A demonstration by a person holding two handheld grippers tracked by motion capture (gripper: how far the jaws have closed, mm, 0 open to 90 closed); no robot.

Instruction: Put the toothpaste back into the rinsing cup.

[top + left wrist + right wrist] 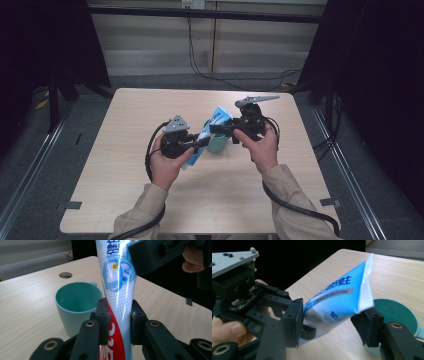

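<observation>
A white, blue and red toothpaste tube (212,125) is held tilted above the table, its flat crimped end up and to the right. My left gripper (119,312) is shut on the tube's (120,285) lower, red-and-white part. My right gripper (332,320) straddles the blue upper end of the tube (337,297). One of its pads lies against the tube and the other sits just off the crimped corner, so the jaws are not clamped. A teal cup (218,144) stands upright and empty on the table, just beyond and below the tube. In the high view the left gripper (200,143) and right gripper (216,128) nearly meet.
The pale wooden table (150,105) has bare room on all sides of the hands. A small round hole (65,275) lies in the tabletop beyond the cup (75,302). Black cables trail from both grippers across the table's front edge. Dark stands flank the table.
</observation>
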